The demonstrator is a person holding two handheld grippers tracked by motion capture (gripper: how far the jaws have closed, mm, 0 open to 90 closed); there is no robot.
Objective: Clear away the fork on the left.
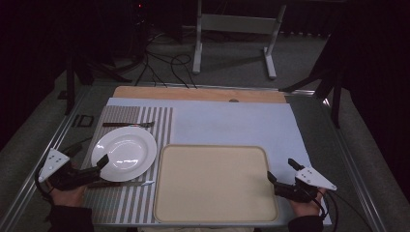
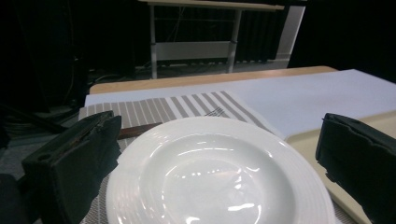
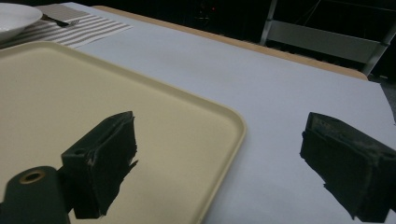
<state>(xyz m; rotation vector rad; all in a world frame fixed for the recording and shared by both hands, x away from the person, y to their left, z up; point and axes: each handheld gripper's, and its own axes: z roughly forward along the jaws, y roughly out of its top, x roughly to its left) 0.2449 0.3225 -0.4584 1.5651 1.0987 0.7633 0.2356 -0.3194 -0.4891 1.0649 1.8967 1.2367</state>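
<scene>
White plate between spread jaws

My left gripper and right gripper were black, each topped by a grey three-cornered plate dotted with small holes. Their blocky jaw pads looked worn and scuffed. Dark sleeves covered my forearms, and a thin black cable trailed from each.

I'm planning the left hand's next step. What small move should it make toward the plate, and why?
Probably ease the left gripper forward so its open fingers straddle the plate rim: they flank the near edge without pressing on it, and the empty tray lies beside it.
</scene>
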